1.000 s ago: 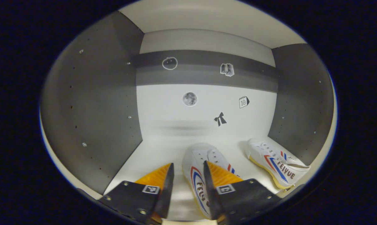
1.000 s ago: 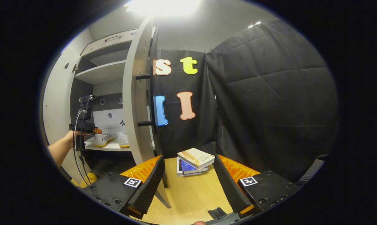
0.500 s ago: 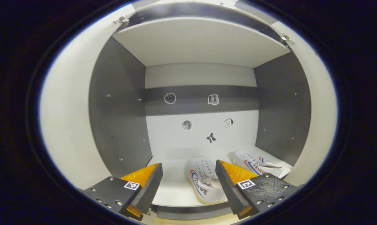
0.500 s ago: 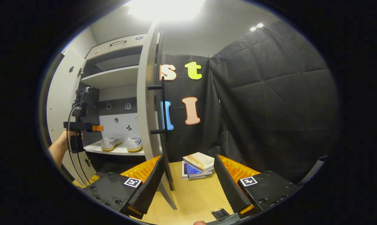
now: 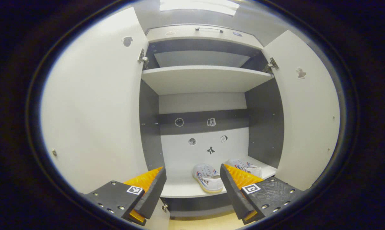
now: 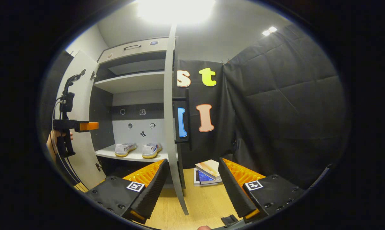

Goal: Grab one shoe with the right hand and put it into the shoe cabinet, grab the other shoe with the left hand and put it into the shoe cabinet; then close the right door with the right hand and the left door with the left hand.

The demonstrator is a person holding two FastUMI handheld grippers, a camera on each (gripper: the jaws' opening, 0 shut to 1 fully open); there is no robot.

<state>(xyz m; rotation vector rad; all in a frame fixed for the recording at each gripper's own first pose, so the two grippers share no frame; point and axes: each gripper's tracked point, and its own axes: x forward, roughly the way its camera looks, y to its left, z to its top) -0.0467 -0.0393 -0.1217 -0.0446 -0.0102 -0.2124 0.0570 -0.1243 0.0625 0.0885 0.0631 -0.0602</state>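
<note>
Two white shoes with red and blue stripes stand side by side on the cabinet's lower shelf (image 5: pixel 183 190): one shoe (image 5: pixel 207 179) toward the middle, the other shoe (image 5: pixel 247 166) on the right. My left gripper (image 5: pixel 192 169) is open and empty, out in front of the cabinet. Both doors stand open: the left door (image 5: pixel 93 111) and the right door (image 5: pixel 307 121). In the right gripper view my right gripper (image 6: pixel 192 161) is open and empty, just short of the right door's edge (image 6: pixel 170 127) and its black handle (image 6: pixel 186 119). Both shoes (image 6: pixel 124 149) (image 6: pixel 151 150) appear there too.
A hand holds the left gripper (image 6: pixel 93 126) before the left door (image 6: pixel 80 105). A small stack of books (image 6: pixel 208 171) lies on the wooden floor (image 6: pixel 205 201) beside the cabinet. An upper shelf (image 5: pixel 205 78) and a drawer with a handle (image 5: pixel 208 30) sit above.
My left gripper opened, let go of the middle shoe on the shelf and drew back out of the cabinet. The right gripper shifted so the right door's edge lies between its fingers.
</note>
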